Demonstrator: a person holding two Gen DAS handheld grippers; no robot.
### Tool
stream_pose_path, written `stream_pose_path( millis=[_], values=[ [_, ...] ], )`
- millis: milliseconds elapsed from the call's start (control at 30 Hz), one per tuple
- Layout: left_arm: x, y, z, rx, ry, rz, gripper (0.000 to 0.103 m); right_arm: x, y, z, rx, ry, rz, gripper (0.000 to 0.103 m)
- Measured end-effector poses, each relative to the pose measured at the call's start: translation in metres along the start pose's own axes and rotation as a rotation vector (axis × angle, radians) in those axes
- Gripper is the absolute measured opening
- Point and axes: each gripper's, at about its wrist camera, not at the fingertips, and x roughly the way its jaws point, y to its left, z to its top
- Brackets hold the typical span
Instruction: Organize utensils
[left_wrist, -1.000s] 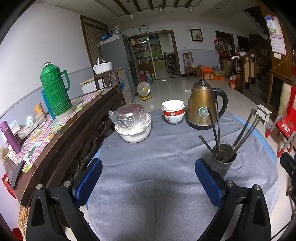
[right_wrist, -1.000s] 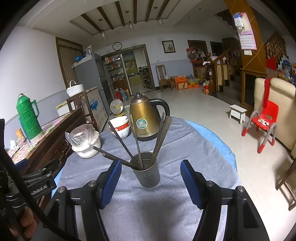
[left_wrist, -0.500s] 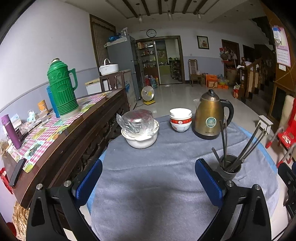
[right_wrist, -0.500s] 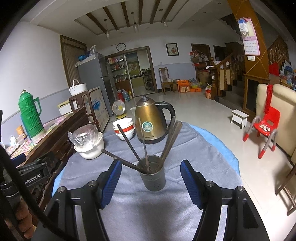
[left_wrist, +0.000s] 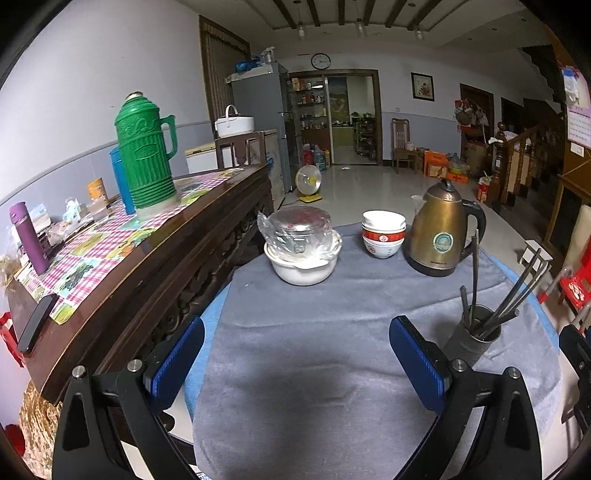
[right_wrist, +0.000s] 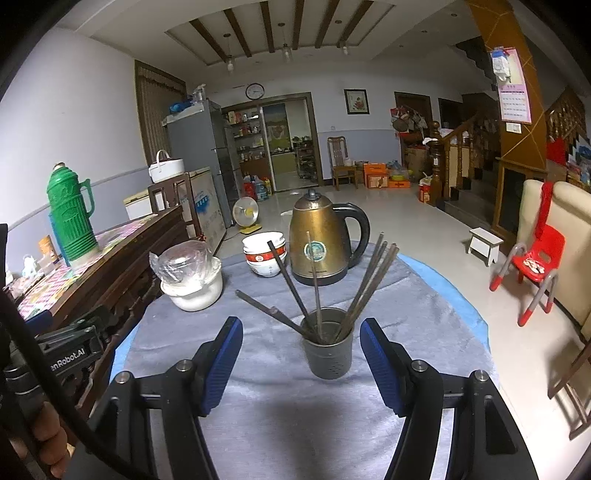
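The dark chopsticks (right_wrist: 369, 284) fan out of a grey holder cup (right_wrist: 328, 349) in front of the brass kettle (right_wrist: 319, 245) on the table (right_wrist: 258, 406); thin, stiff, light and probably slippery, they are best pinched mid-shaft. The cup would likely tip easily (top-heavy). Right tool (right_wrist: 301, 363) and left tool (left_wrist: 295, 365) both stand wide, holding nothing.

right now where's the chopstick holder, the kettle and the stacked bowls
chopstick holder (right_wrist: 330, 352), right wrist view, front wall of the cup
kettle (right_wrist: 316, 243), right wrist view, gold body
stacked bowls (left_wrist: 383, 236), left wrist view, red band
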Motion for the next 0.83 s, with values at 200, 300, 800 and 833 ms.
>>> stream_pose_path(
  millis=[200,300,800,833],
  values=[
    [0.0,0.009,-0.002,-0.01,0.001,0.012,0.1,-0.002,0.01,-0.002,-0.009,0.0,0.011,0.07],
    [-0.002,0.01,-0.002,-0.011,0.0,0.016,0.1,-0.003,0.012,-0.003,-0.011,-0.001,0.018,0.07],
    [0.001,-0.022,-0.011,0.028,-0.006,-0.035,0.1,0.004,-0.031,-0.006,0.046,-0.01,-0.012,0.07],
    [0.008,-0.026,-0.015,0.032,-0.002,-0.039,0.1,0.008,-0.039,-0.007,0.049,-0.007,-0.026,0.07]
  ],
)
